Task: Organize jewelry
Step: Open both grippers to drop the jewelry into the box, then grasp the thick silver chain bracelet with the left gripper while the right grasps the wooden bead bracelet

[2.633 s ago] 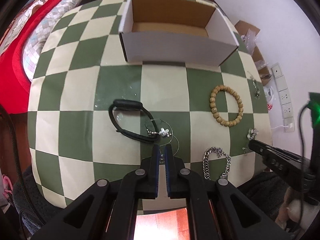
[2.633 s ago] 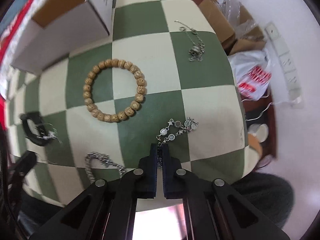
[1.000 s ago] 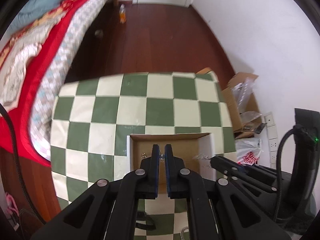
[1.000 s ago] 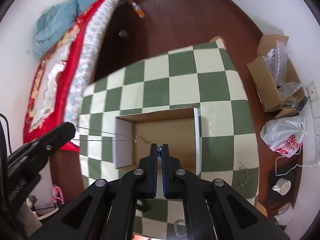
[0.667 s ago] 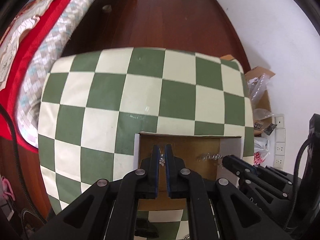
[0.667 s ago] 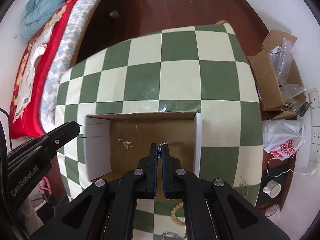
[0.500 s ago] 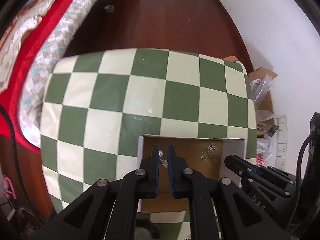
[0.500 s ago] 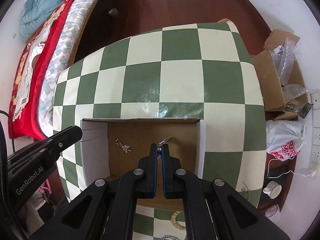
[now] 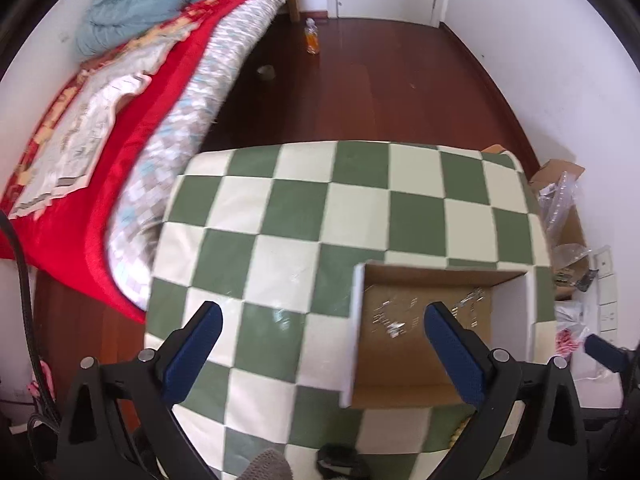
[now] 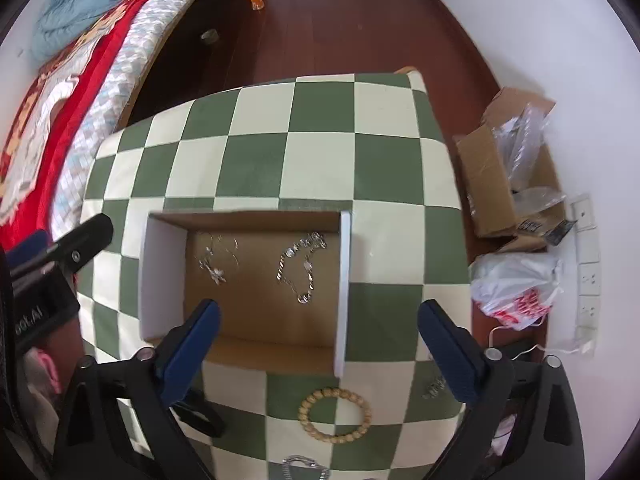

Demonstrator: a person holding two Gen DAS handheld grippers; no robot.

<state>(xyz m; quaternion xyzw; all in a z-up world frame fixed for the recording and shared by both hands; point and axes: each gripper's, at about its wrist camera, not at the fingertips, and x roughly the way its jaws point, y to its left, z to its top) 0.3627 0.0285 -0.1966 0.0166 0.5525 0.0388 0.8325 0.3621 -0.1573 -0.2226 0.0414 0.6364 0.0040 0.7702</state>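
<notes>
**Both grippers releasing over the box**

Left gripper (image 9: 320, 316) and right gripper (image 10: 318, 312): jaws opening, spread wide, nothing between the pads. Cardboard box (image 10: 164, 272) sits just ahead of the right fingers; thin necklace (image 10: 216, 260) and silver charm bracelet (image 10: 300, 268) lie on its floor. Wooden bead bracelet (image 10: 335, 412) is on the checkered table (image 10: 320, 160), below the box between the right fingers.

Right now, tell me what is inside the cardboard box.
Inside the cardboard box lie two silver chains: a thin necklace at left and a charm bracelet at right. The near corners are hidden by the gripper fingers.
</notes>
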